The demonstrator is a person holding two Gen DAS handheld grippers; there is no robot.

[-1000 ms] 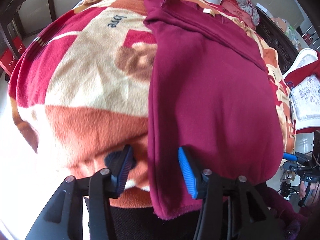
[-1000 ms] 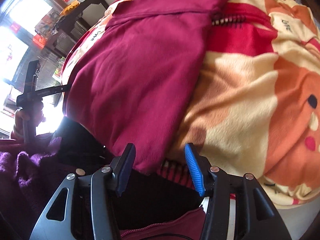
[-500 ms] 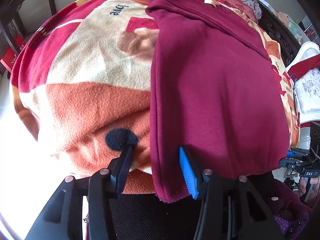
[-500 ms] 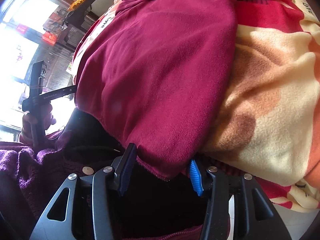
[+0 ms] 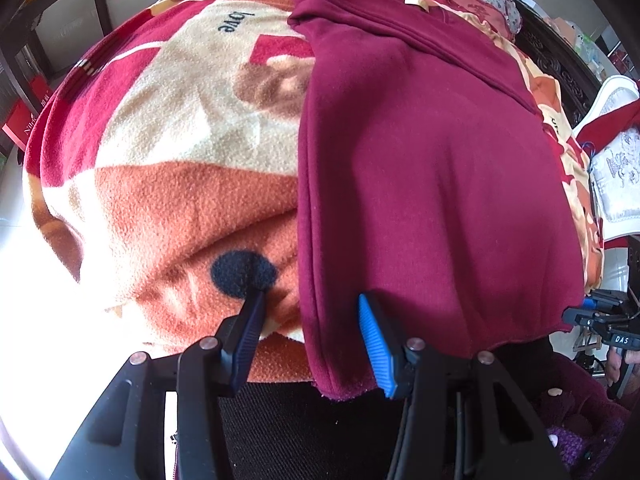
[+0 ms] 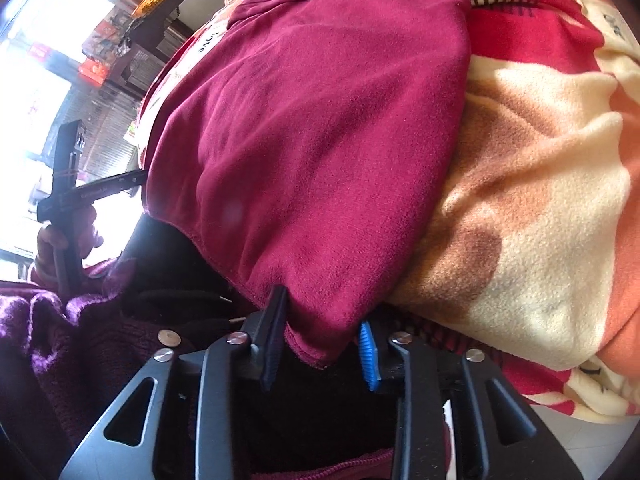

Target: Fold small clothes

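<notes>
Garment: a maroon sweatshirt [image 5: 432, 184] lies flat on a bed, on top of the blanket, its hem hanging over the near edge toward the person.
Garment, shape: folded lengthwise into a long panel; a folded sleeve runs as a band across the far end, where a small pale label shows at the neck.
Garment, texture: soft brushed fleece, matte, with a stitched hem that looks slightly raw along the bottom.
Left tool [image 5: 310, 334]: parted, straddling the left bottom corner of the sweatshirt; the folded left edge runs between its fingers, the blue pad lying on the cloth and the dark pad over the blanket. It is not pinching anything.
Right tool [image 6: 320, 346]: closing on the right bottom corner of the hem, which bunches between its fingers; the dark pad touches the cloth, and a sliver of gap still shows at the blue pad.
Blanket [image 5: 176, 200]: thick fuzzy fleece in orange, cream and red blocks, with a dark round spot near the left tool.
Pads: ribbed, one blue and one dark on each tool, set on black angular arms with silver rivets.
</notes>
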